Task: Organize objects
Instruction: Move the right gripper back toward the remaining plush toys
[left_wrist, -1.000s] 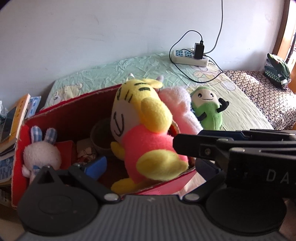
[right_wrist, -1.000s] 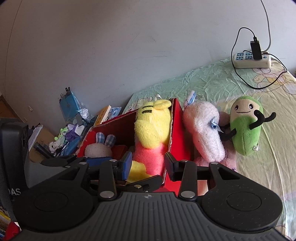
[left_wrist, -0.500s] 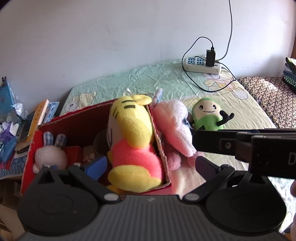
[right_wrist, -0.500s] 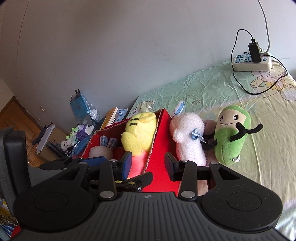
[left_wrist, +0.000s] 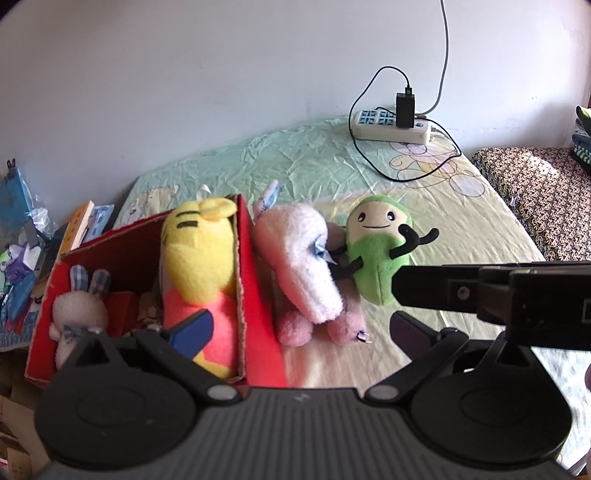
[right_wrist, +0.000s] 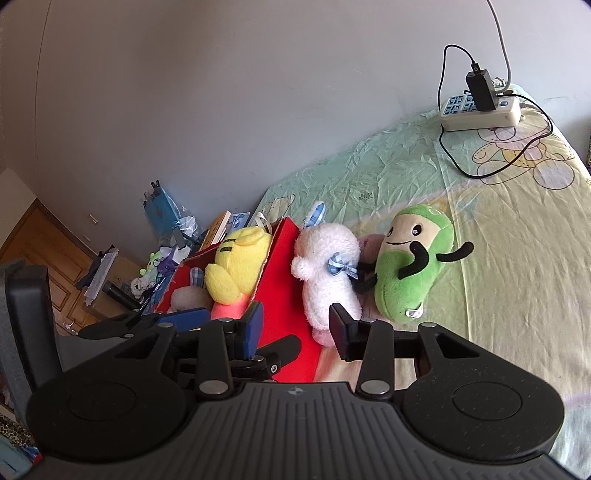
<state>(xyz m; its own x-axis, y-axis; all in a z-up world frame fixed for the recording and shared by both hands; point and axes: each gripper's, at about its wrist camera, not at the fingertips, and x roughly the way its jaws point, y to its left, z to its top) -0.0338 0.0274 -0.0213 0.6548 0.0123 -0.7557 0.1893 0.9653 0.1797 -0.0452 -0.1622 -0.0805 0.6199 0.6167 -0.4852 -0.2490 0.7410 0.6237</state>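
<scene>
Yellow plush (left_wrist: 199, 258) in red box (left_wrist: 255, 295) (both jaws empty).

Four plush toys on show: yellow toy (left_wrist: 199, 258) and small bunny (left_wrist: 79, 306) in the one red box (left_wrist: 255, 295), pink toy (left_wrist: 299, 258) and green toy (left_wrist: 376, 258) on the bed. One power strip (left_wrist: 391, 125), one charger (left_wrist: 405, 110) plugged in.

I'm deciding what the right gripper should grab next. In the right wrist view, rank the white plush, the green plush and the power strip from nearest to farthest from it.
From the right gripper:
1. White plush, just ahead of the fingertips, lying beside the red box.
2. Green plush, right of the white one, a little farther out.
3. Power strip, far back on the bed by the wall.
</scene>
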